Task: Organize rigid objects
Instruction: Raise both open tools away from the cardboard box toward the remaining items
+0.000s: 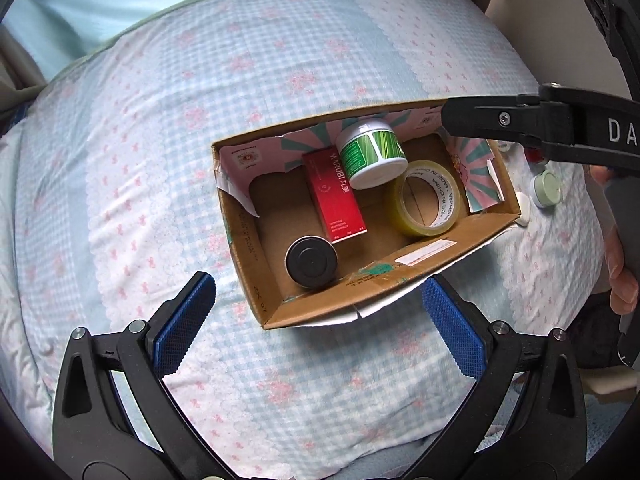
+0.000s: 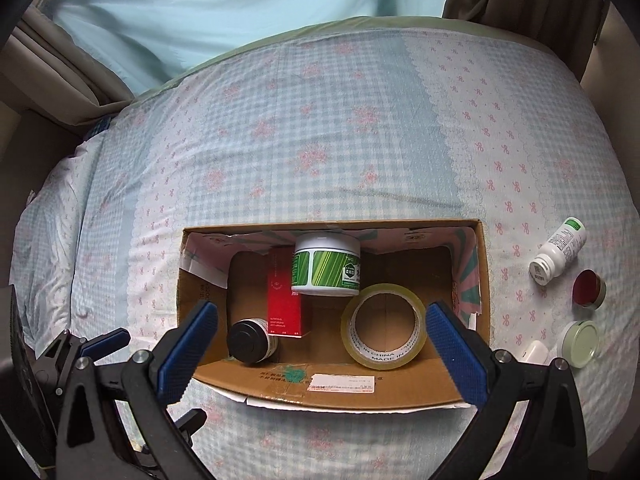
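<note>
The open brown cardboard box (image 2: 482,280) sits on the blue-and-white checked bedspread with pink flowers (image 2: 320,140), and it is already carrying cargo. Against the far wall lies a white tub with a green striped label (image 2: 326,270), on its side, resting over the top end of a flat red carton (image 2: 285,304). At the carton's near end stands a small jar with a black round lid (image 2: 248,340), just beside it. To the right a roll of clear yellowish packing tape (image 2: 383,326) leans on the box floor, printed core showing.

Outside the box, on the right, more items wait on the cloth: a white pill bottle with a green label (image 2: 558,252) lying down, a small red-lidded jar (image 2: 588,288) near it, a pale green-lidded jar (image 2: 580,342) closer in, and a small white object (image 2: 534,352) just beside that one.

Now the claws. The right gripper (image 2: 322,348) hangs over the box's near wall, blue pads spread wide, nothing between them, touching nothing. The left gripper (image 1: 318,308) is likewise wide open and empty, poised above the box's near corner; from its camera the right gripper's black body reaches in over the box's far right end.
</note>
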Motion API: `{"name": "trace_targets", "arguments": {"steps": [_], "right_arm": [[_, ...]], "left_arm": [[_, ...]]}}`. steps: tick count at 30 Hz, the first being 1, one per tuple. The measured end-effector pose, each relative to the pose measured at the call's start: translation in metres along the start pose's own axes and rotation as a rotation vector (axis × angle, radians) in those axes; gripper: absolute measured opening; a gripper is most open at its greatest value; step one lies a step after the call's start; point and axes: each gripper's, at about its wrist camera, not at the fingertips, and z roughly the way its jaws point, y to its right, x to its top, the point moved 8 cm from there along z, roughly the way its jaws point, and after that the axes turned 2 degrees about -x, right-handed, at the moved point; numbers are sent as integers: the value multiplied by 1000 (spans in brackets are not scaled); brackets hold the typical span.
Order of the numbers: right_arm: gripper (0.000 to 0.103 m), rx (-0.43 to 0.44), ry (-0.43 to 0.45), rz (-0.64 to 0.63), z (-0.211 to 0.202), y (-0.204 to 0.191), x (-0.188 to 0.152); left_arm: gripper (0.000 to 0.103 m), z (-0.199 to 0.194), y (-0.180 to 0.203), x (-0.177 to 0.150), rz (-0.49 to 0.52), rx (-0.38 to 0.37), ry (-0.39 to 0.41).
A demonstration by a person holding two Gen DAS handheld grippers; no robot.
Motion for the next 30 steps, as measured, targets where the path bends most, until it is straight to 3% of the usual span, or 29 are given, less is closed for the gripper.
{"name": "trace_targets", "arguments": {"steps": [7, 17, 30], "right_arm": [[103, 5, 32, 0, -53, -4, -23], [103, -87, 165, 44, -138, 26, -63], [103, -252, 276, 154, -221, 137, -119]], "left_arm": [[103, -47, 8, -3, -3, 48, 82], [103, -86, 46, -6, 18, -8, 162], [103, -131, 132, 5, 77, -21, 296]]}}
